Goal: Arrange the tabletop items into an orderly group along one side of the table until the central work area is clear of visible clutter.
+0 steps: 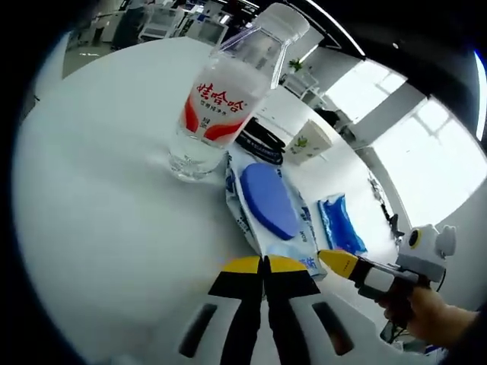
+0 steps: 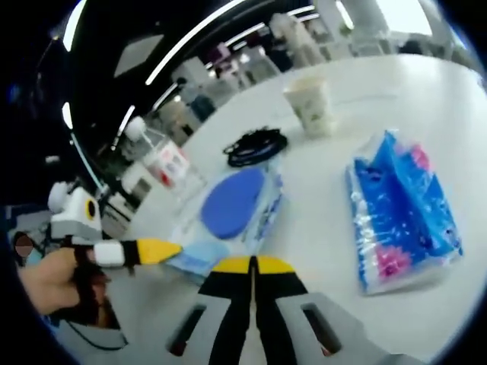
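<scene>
A flat wipes pack (image 1: 270, 201) (image 2: 236, 205) with a blue oval lid lies on the white table (image 1: 114, 198). My left gripper (image 1: 264, 265) is shut, its yellow tips together at the pack's near edge. It enters the right gripper view from the left (image 2: 156, 251), touching the pack's corner. My right gripper (image 2: 253, 265) is also shut, just short of the pack, and appears beside it (image 1: 338, 262) in the left gripper view. A clear water bottle (image 1: 217, 99) (image 2: 163, 160) with a red label stands upright behind the pack.
A coiled black cable (image 1: 259, 144) (image 2: 255, 146) lies beyond the pack, with a paper cup (image 1: 308, 141) (image 2: 312, 106) farther back. A blue tissue pack (image 1: 338, 224) (image 2: 403, 213) lies to the right. A hand (image 1: 418, 312) (image 2: 53, 281) holds each gripper.
</scene>
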